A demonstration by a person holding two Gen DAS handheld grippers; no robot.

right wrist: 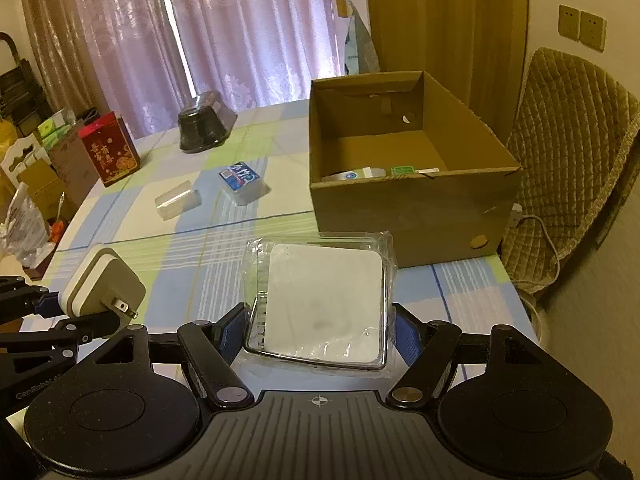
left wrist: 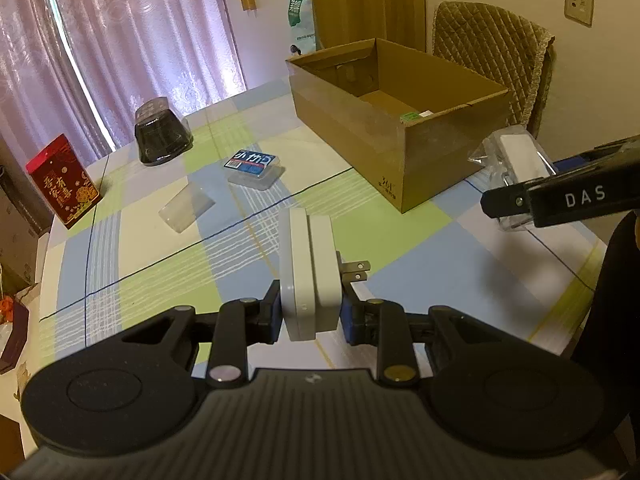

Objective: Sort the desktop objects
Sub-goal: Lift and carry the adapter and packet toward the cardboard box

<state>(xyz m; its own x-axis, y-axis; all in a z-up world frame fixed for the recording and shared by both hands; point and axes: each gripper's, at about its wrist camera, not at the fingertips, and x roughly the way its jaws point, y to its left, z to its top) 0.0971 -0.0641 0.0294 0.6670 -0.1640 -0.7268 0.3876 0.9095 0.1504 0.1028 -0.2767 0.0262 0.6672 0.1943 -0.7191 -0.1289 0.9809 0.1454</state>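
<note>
My left gripper is shut on a white wall charger, held upright above the table with its two metal prongs pointing right. The same charger shows at the left of the right wrist view. My right gripper is shut on a white square device wrapped in clear plastic, lifted in front of the open cardboard box. In the left wrist view that wrapped device hangs to the right of the box. The box holds a few small items at its near wall.
On the checked tablecloth lie a blue-labelled clear case, an empty clear plastic case, a black bowl under a clear lid and a red gift box. A quilted chair stands right of the table.
</note>
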